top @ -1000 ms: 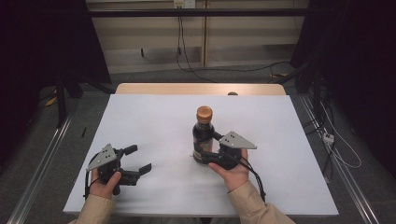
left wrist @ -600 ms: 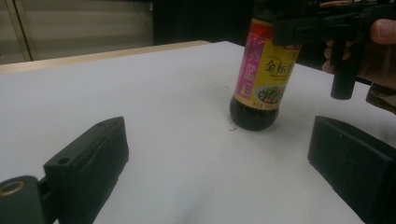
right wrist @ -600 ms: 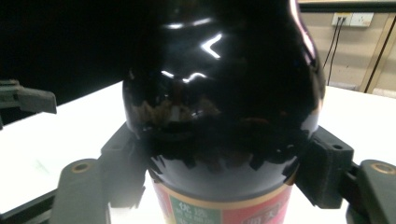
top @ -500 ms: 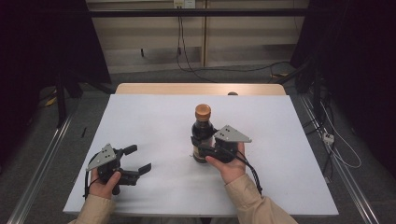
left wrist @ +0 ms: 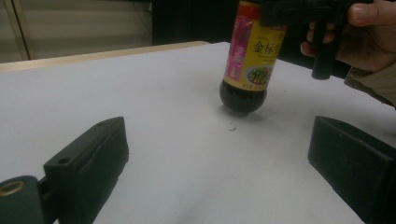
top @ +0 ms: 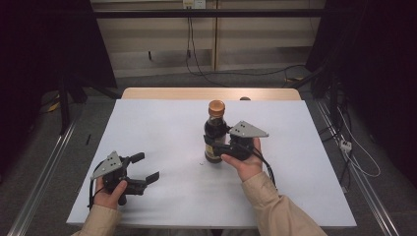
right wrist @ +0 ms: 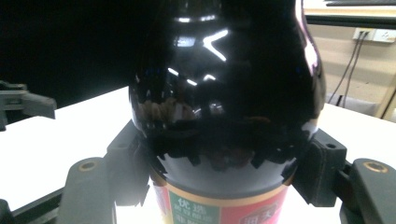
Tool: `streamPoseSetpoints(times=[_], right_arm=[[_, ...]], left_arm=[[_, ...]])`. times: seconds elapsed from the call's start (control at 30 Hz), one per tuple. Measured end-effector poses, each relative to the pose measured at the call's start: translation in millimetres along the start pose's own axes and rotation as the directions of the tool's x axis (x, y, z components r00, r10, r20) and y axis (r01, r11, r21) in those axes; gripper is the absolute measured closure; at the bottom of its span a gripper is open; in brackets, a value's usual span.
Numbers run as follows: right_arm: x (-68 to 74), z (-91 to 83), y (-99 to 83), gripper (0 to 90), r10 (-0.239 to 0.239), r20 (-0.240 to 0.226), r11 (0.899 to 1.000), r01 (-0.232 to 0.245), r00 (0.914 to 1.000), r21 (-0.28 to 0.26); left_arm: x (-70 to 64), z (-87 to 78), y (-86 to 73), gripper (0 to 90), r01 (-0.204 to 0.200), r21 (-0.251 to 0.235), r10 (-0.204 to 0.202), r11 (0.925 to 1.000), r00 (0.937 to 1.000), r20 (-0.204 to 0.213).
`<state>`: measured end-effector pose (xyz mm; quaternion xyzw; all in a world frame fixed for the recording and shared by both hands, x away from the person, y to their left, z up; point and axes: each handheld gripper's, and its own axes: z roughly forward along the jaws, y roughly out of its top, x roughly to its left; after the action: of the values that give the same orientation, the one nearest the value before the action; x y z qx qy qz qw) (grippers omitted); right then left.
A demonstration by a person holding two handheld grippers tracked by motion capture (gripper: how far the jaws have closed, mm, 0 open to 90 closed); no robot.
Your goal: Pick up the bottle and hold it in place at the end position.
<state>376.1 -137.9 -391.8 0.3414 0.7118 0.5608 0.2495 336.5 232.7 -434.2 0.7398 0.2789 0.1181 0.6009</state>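
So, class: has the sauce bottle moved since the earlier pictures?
Yes. The sauce bottle, clamped in the right tongs, has tilted and lifted slightly relative to the table's far edge.

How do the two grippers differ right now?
The right gripper is shut on the bottle, near the table's middle; the left gripper holds nothing, nearer the front edge. The right's jaws press the bottle's sides; the left's stand wide apart. In the left gripper view the bottle looks tilted and lifted off the table. Both are black, hand-held, with a grey plate on top.
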Motion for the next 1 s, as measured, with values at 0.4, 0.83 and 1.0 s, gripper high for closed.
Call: streamPoseSetpoints(times=[0.4, 0.83, 1.0], right_arm=[[-13.8, 14.0, 1.6, 30.6, -0.003, 0.015, 1.0, 0.004, 0.9999, -0.009], [-24.2, 29.2, -1.0, 30.5, -0.017, 0.024, 1.0, 0.017, 0.9996, 0.002], [-32.5, 32.9, -3.2, 30.4, 0.005, 0.03, 1.0, -0.005, 0.9995, -0.005]], left_arm=[[-0.2, 0.1, 0.0, 5.0, 0.0, 0.001, 0.0, 1.0, 1.0, 0.001], [0.6, 0.3, -0.2, 5.0, -0.001, -0.004, 0.001, 1.0, 1.0, 0.007], [0.7, 1.0, -0.3, 5.0, -0.005, 0.003, 0.005, 1.0, 1.0, 0.008]])
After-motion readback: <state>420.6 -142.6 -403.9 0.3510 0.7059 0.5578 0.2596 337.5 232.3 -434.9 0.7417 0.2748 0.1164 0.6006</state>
